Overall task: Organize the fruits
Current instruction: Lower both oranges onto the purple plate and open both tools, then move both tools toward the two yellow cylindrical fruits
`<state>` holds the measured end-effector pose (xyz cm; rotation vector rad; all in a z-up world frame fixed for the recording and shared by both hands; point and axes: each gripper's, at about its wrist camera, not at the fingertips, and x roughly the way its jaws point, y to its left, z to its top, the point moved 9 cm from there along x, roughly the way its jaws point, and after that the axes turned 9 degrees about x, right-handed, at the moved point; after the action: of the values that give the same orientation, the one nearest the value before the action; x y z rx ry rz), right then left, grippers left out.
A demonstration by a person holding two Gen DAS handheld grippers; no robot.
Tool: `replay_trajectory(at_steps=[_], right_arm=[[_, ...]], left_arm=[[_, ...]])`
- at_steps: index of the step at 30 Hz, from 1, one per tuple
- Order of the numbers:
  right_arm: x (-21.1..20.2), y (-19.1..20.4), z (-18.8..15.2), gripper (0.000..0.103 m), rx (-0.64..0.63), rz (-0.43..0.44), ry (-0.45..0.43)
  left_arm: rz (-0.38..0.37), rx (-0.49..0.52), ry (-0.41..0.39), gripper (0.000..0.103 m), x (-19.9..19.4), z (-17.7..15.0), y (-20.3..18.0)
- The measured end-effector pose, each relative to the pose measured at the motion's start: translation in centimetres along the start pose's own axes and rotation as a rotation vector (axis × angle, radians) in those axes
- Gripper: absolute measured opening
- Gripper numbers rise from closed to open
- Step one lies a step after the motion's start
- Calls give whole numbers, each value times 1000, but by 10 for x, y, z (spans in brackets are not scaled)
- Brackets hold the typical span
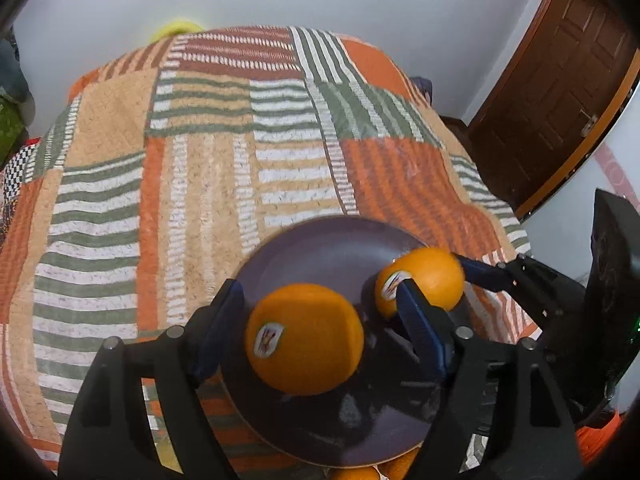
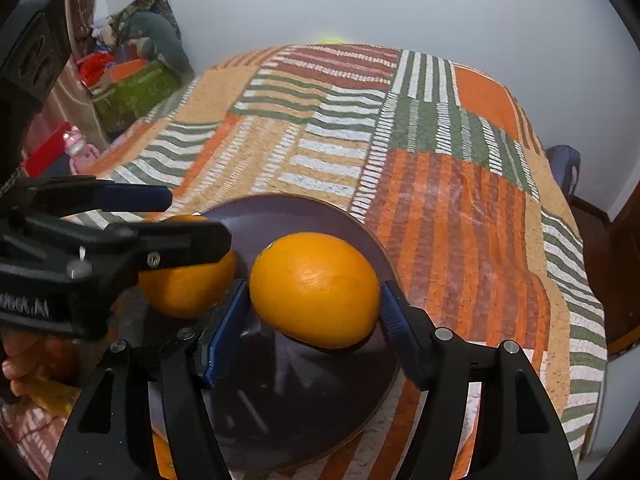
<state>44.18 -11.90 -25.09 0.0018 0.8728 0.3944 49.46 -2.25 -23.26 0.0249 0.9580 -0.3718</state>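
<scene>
Two oranges sit over one dark plate [image 1: 320,240]: the near orange [image 1: 304,338] and the far-right orange [image 1: 428,280]. Each carries one sticker, so two stickers in all. At the near edge of the left wrist view, orange fruit [image 1: 356,474] peeks out below the plate; how many pieces cannot be told. There are two tongs: the left tongs [image 1: 324,320] and the right tongs [image 2: 314,312]. One patchwork cover [image 1: 200,160] spreads over the one bed. One wooden door [image 1: 560,80] stands at far right.
</scene>
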Motion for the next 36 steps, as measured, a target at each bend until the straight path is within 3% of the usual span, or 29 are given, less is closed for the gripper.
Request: replay_trajectory(at_steps=[3, 15, 23, 36], right_arm=[[-10, 3, 4, 74, 0, 9, -28], [-54, 6, 4, 74, 31, -10, -79], [-80, 31, -11, 74, 14, -29, -103], [-106, 91, -64, 74, 14, 49, -90]], left_arm=[[14, -17, -21, 79, -11, 2, 6], [114, -20, -69, 79, -69, -20, 24], [154, -28, -59, 79, -110, -64, 31], [238, 2, 4, 79, -147, -163, 44]])
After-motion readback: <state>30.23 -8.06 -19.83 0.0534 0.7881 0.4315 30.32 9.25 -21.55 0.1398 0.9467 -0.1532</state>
